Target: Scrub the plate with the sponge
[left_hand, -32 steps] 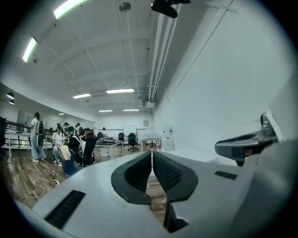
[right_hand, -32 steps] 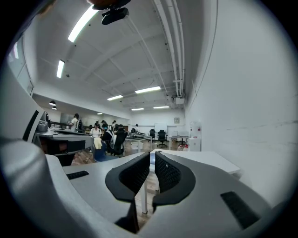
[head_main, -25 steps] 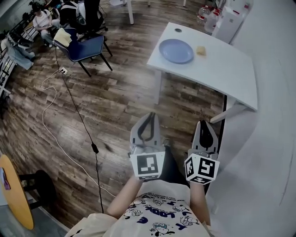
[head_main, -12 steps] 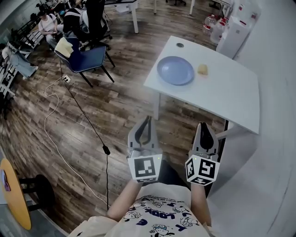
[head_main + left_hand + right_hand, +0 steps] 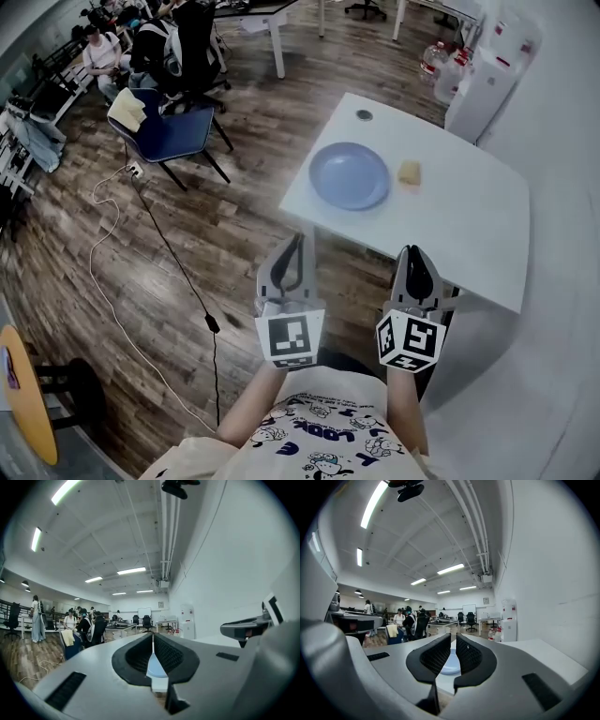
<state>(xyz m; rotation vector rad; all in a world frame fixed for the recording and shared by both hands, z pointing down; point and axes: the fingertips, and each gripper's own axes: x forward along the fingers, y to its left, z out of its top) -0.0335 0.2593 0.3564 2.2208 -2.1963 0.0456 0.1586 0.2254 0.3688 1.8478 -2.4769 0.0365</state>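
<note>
Head view placed the round blue plate (image 5: 349, 175) and the small yellow sponge (image 5: 409, 172) on the white rectangular table (image 5: 469, 234) ahead of you, both well beyond your tips. The sponge sat just beside the plate's right rim, and I could see no contact between them.

Your left gripper (image 5: 298, 240) was closed on nothing. In the left gripper view its dark ribbed pads met along a thin line, and only a sliver of the plate showed through the slot below them. Your right gripper (image 5: 413, 253) was closed as well and carried nothing, and the right gripper view looked past its pads at the same blue disc. Both pointed level toward the table's near edge, side by side.

What mattered for the pick-up was the line-up. The sponge lay almost dead ahead of your right gripper, while the plate lay ahead and a little to the right of your left one. By my reading your right hand was the nearer one for the sponge, and its jaws would have needed to spread before reaching it. The sponge was too small in view to judge its long axis.
</note>
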